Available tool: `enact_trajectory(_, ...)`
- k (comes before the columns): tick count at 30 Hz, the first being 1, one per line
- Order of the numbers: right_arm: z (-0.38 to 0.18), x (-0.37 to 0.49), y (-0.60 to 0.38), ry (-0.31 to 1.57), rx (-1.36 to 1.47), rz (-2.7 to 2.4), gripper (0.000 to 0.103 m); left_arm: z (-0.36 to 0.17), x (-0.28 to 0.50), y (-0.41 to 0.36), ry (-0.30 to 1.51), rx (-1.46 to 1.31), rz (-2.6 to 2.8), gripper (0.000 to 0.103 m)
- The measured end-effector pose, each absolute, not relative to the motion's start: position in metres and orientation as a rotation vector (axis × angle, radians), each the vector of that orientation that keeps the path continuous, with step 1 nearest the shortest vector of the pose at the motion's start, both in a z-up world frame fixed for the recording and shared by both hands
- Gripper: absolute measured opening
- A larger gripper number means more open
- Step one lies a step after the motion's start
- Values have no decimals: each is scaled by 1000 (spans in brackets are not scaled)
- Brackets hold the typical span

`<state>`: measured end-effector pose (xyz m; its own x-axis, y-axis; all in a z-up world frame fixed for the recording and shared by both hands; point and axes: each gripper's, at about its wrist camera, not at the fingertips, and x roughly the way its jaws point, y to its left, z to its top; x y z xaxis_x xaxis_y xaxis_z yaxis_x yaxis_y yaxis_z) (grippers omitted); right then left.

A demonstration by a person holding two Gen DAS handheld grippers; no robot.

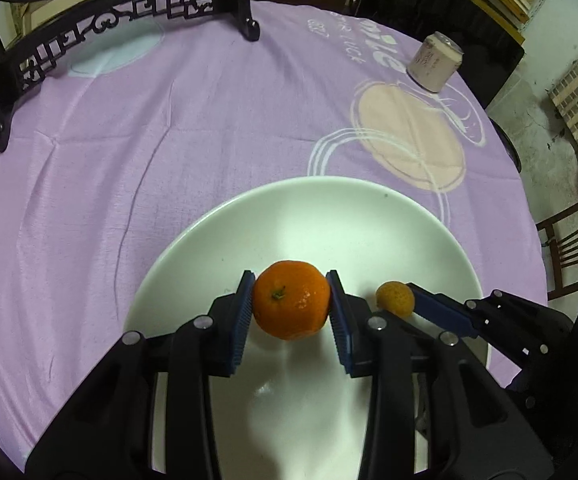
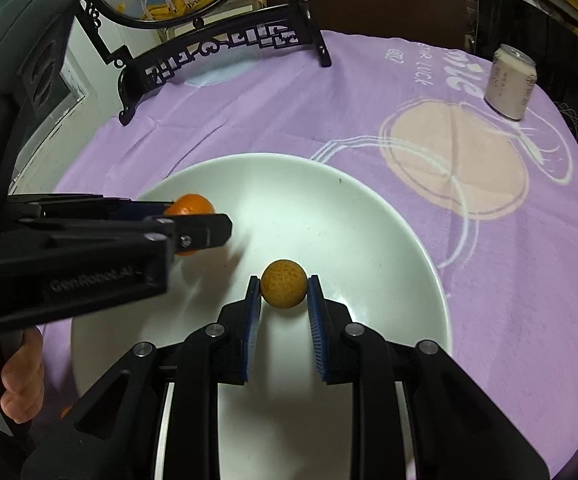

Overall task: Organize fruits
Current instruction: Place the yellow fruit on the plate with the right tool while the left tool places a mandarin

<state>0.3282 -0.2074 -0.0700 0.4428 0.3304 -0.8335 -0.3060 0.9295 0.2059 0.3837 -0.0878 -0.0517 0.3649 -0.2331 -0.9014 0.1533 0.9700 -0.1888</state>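
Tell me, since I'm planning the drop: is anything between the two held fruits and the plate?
Nothing visible. The orange in the left gripper and the small fruit in the right gripper hang over bare plate.

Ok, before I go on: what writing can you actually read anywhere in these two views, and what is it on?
"GenRobot.AI": on the side of the left gripper's black body, right wrist view; faint but legible.
"LUCK": white print on the purple tablecloth, seen upside down.
Larger white letters beside it on the cloth: partly hidden, not readable.
Small print on the pale can: too small and blurred to read.
White plate: no text.
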Motion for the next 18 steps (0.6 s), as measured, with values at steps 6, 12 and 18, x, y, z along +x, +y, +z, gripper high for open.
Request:
enact_trajectory(6, -52, 317, -207, 997, -25, 327, 52, -31, 375, -79, 1115, -93, -222, 89)
enact_trajectory(12, -1, 235, -215, 910, -19, 271, 56, 22, 302, -54, 972, -57, -247, 92)
enact_trajectory(18, -17, 91, -208, 810, 30, 218, 58, 19, 156, -27, 819, 72, -177, 100)
